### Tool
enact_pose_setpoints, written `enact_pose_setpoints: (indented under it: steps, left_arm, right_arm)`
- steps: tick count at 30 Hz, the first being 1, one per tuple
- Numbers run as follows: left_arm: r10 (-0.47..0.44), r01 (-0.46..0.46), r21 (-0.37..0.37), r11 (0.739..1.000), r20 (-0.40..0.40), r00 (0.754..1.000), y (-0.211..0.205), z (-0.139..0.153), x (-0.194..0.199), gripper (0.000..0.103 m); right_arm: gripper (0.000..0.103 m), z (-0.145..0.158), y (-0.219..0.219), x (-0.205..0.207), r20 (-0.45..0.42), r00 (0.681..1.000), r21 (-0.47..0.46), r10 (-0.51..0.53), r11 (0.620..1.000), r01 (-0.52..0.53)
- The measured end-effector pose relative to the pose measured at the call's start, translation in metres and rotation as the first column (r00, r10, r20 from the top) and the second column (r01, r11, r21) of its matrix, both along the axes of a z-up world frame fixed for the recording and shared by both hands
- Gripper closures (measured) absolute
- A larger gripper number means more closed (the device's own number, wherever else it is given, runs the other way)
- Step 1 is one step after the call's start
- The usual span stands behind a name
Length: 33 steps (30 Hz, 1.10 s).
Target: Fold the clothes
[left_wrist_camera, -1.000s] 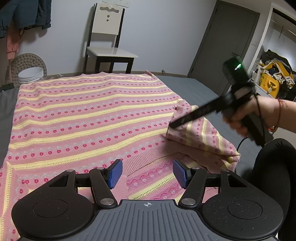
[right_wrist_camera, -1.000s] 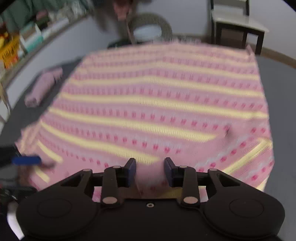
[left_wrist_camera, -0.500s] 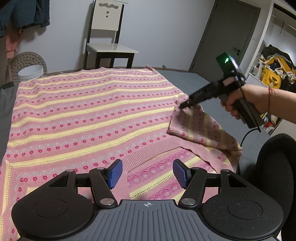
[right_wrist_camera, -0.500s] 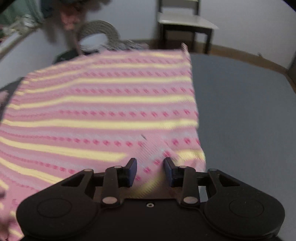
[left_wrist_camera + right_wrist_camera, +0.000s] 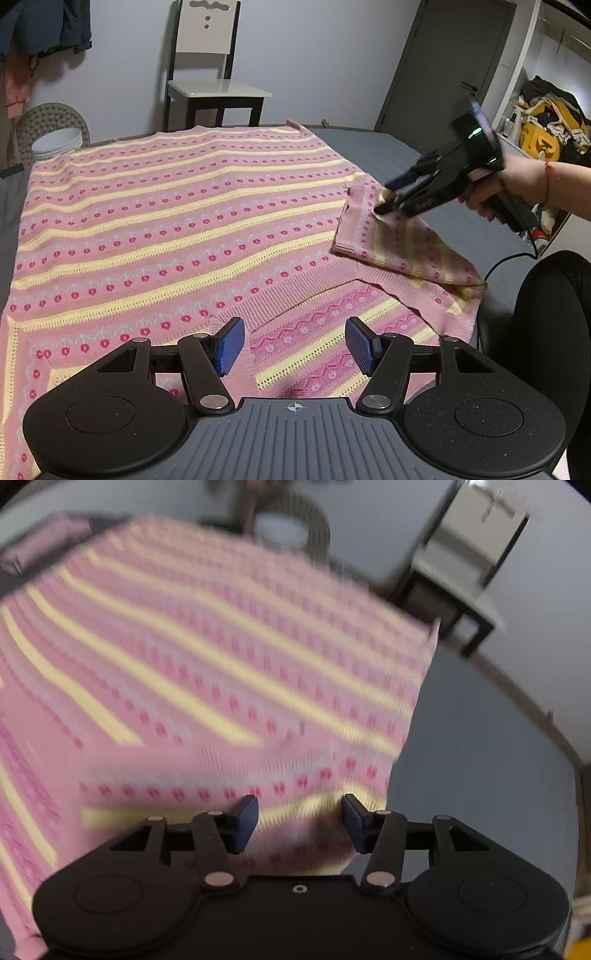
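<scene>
The right gripper [image 5: 384,206] touches the folded sleeve [image 5: 399,240] of the pink sweater [image 5: 166,221]; its view is blurred, jaws apart. The left gripper [image 5: 294,345] hovers, jaws apart.

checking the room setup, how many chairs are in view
1: a white-backed dark-framed wooden chair stands against the far wall beyond the pink striped knitted sweater. Others may be out of frame.

Left wrist view sharp, evenly lit, soft indoor light w/ no hard shadows; fisheye bends the door [image 5: 436,62] & room edges. Green LED glows on the right gripper [image 5: 384,206], which is slightly smeared. Right wrist view heavily motion-blurred: sweater [image 5: 207,672] pattern streaked, chair [image 5: 476,557] soft, corners dark; only the gripper body is crisp.
</scene>
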State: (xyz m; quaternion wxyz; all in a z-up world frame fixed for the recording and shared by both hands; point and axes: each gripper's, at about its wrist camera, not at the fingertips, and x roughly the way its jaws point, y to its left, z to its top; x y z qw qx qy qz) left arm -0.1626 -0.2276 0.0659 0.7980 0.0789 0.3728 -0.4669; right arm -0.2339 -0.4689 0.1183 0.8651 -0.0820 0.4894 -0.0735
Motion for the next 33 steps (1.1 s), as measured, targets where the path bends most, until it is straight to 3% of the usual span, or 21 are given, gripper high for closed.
enact_pose_setpoints:
  steps: [3, 6, 9, 11, 13, 17, 21, 23, 24, 28, 29, 31, 33]
  left_arm:
    - [0.009, -0.009, -0.009, 1.000, 0.003, 1.000, 0.001, 0.001, 0.002, 0.042]
    - [0.023, -0.023, -0.010, 1.000, -0.005, 1.000, 0.005, 0.001, 0.004, 0.042]
    - [0.038, -0.038, -0.011, 0.999, -0.006, 0.999, 0.008, 0.002, 0.006, 0.042]
    - [0.046, -0.047, -0.018, 0.999, -0.001, 0.999, 0.011, 0.004, 0.007, 0.042]
    - [0.055, -0.055, -0.024, 0.998, 0.001, 0.998, 0.012, 0.006, 0.009, 0.042]
    - [0.071, -0.071, -0.028, 0.997, 0.000, 0.998, 0.015, 0.006, 0.012, 0.042]
    - [0.074, -0.074, -0.018, 0.997, -0.001, 0.997, 0.016, 0.003, 0.012, 0.042]
    - [0.076, -0.076, -0.017, 0.997, -0.001, 0.997, 0.016, 0.003, 0.013, 0.042]
    - [0.077, -0.077, -0.018, 0.997, 0.000, 0.997, 0.017, 0.004, 0.013, 0.042]
    - [0.116, -0.116, -0.045, 0.992, 0.003, 0.993, 0.028, 0.011, 0.020, 0.042]
    - [0.132, -0.132, -0.055, 0.990, 0.003, 0.991, 0.033, 0.013, 0.023, 0.042]
    - [0.179, -0.178, -0.075, 0.981, 0.002, 0.984, 0.046, 0.018, 0.030, 0.042]
    - [0.252, -0.250, -0.098, 0.963, 0.008, 0.968, 0.066, 0.025, 0.039, 0.042]
  right_arm:
    - [0.031, 0.005, 0.003, -0.011, 0.030, 0.997, 0.123, 0.067, 0.990, -0.071]
    - [0.031, -0.018, 0.009, -0.013, -0.139, 0.984, 0.179, 0.114, 0.980, -0.089]
    - [0.031, -0.012, 0.012, -0.027, -0.127, 0.970, 0.180, 0.208, 0.966, -0.184]
    - [0.031, -0.004, 0.002, -0.037, -0.121, 0.971, 0.249, 0.208, 0.953, -0.173]
    - [0.031, -0.008, -0.006, -0.044, -0.194, 0.958, 0.303, 0.210, 0.942, -0.145]
    - [0.031, -0.021, 0.001, -0.058, -0.314, 0.909, 0.259, 0.274, 0.946, -0.196]
    - [0.032, 0.001, 0.000, -0.060, -0.228, 0.931, 0.312, 0.284, 0.928, -0.206]
    - [0.032, 0.001, 0.008, -0.061, -0.214, 0.929, 0.289, 0.301, 0.928, -0.234]
    - [0.032, -0.002, 0.013, -0.062, -0.231, 0.918, 0.276, 0.321, 0.927, -0.255]
    - [0.031, -0.022, 0.038, -0.065, -0.396, 0.814, 0.244, 0.425, 0.903, -0.353]
    - [0.031, -0.020, 0.040, -0.064, -0.406, 0.803, 0.238, 0.436, 0.899, -0.368]
    - [0.033, -0.007, 0.037, -0.055, -0.405, 0.813, 0.248, 0.419, 0.906, -0.343]
    - [0.033, 0.016, 0.039, -0.044, -0.346, 0.846, 0.197, 0.405, 0.913, -0.357]
